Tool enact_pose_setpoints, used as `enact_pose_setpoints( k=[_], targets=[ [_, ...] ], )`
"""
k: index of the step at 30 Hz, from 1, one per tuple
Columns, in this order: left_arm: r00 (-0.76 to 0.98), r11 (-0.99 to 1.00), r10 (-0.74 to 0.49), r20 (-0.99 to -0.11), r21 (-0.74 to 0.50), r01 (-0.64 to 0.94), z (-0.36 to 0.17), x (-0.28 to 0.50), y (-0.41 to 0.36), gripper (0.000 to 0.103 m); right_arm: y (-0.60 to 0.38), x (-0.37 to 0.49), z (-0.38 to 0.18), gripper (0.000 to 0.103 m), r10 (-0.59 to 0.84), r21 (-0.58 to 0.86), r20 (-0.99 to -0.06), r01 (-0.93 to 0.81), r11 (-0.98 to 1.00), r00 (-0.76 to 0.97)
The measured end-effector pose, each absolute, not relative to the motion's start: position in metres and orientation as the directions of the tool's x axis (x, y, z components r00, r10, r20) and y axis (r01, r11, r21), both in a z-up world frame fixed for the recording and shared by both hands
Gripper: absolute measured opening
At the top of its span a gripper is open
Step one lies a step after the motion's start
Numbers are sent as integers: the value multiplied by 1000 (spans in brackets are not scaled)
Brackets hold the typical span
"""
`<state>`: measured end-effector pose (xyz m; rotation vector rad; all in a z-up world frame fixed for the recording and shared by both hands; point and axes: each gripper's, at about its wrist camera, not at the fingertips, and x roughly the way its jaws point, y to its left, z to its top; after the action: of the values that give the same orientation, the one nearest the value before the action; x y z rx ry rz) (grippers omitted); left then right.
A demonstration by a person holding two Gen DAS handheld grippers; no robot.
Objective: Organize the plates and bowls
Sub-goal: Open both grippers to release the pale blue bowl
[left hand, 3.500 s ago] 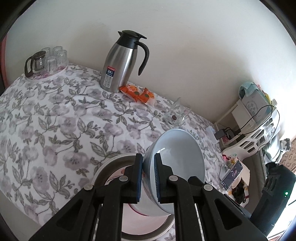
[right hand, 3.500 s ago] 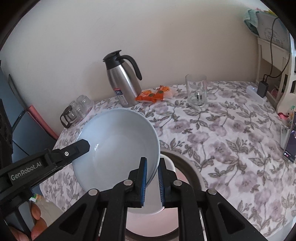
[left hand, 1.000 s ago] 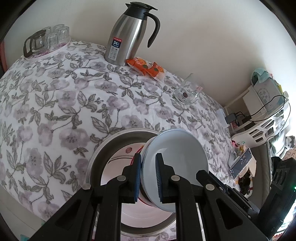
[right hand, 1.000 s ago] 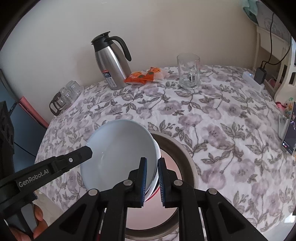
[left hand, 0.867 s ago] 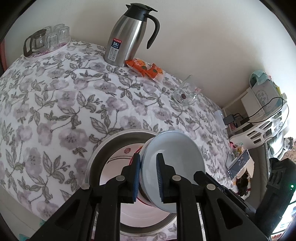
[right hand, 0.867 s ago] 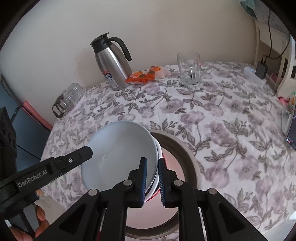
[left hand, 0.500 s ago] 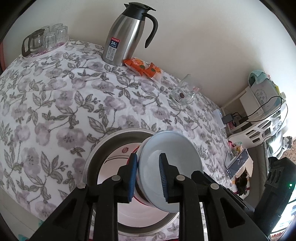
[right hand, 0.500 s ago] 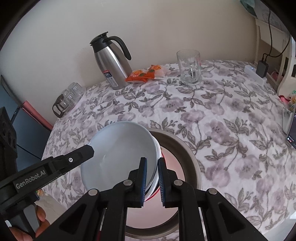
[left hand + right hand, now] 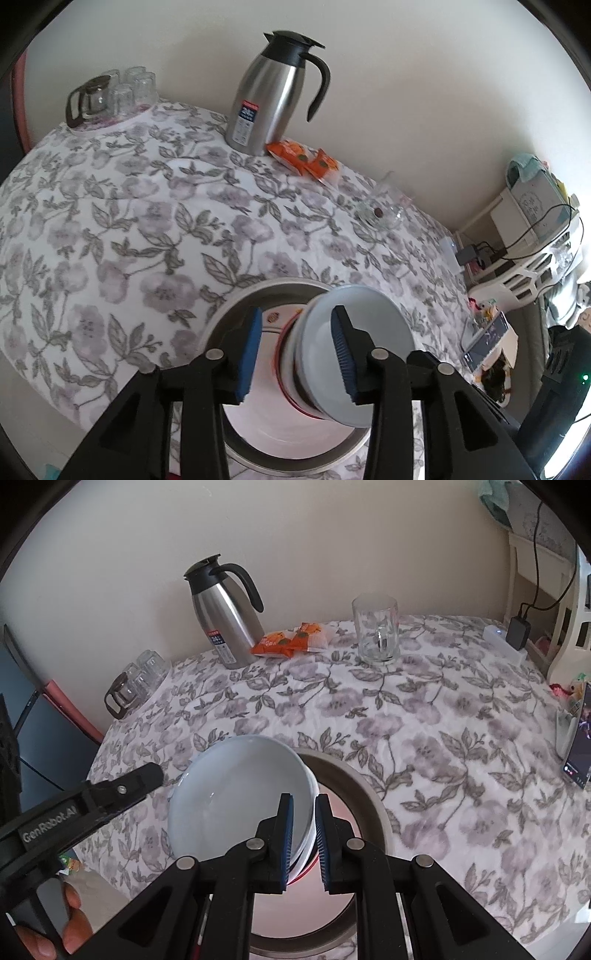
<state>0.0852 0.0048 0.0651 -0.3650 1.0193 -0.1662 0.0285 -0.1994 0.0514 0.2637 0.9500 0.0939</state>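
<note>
The pale blue bowl (image 9: 240, 797) sits tilted on a short stack of bowls, a white one with a red rim just under it, and the stack rests inside the wide metal basin (image 9: 365, 797) at the near edge of the flowered tablecloth (image 9: 424, 709). The blue bowl's mouth leans toward the left side of the right wrist view, so its high rim is on the side of the right gripper (image 9: 303, 838) and its low rim toward the left gripper (image 9: 295, 354). The right gripper is clamped on that high rim, one blue pad inside the bowl and one outside, and appears to carry the tilt. The left gripper's jaws are opening: in the left wrist view the bowl (image 9: 373, 332) stands between them, one pad lying in front of the bowl and the other well clear of it over the basin floor, so it no longer grips. Since the rim is round, there is no long axis to line up; what counts is the lean. The coming move likely turns on the right hand lowering its side so the bowl nests level in the stack, while the left gripper draws back along its own fingers. The steel jug (image 9: 221, 616) and glass mug (image 9: 376, 635) stand well apart at the far side.
</note>
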Motion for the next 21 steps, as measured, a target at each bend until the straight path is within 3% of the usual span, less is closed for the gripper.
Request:
enact_pose_setpoints(
  k=[3,5,8,12,14,18,21],
  targets=[
    [528,938,-261,-808,-342,-61,66,85,8,66,-200,29,50,34,175,246,-797,45,968,579],
    [511,943,-240,-826,-324,-80,62,87,10,70,-199,30,49,52,165,232,-802,45,972,575],
    [498,946,-222,-838,-308,-97,57,89,12,73,-198,31,48,58,146,211,-808,49,976,571],
    [514,954,-183,-838,-278,-114,58,88,14,86,-200,32,45,65,130,195,-814,56,979,566],
    [523,960,-160,-837,-256,-117,58,88,14,88,-200,33,44,79,127,190,-816,55,980,564],
    [519,966,-139,-844,-230,-115,56,87,14,96,-201,31,43,86,123,185,-814,52,981,568],
    [517,970,-123,-847,-212,-116,55,85,15,96,-201,30,42,102,121,180,-816,49,982,566]
  ],
)
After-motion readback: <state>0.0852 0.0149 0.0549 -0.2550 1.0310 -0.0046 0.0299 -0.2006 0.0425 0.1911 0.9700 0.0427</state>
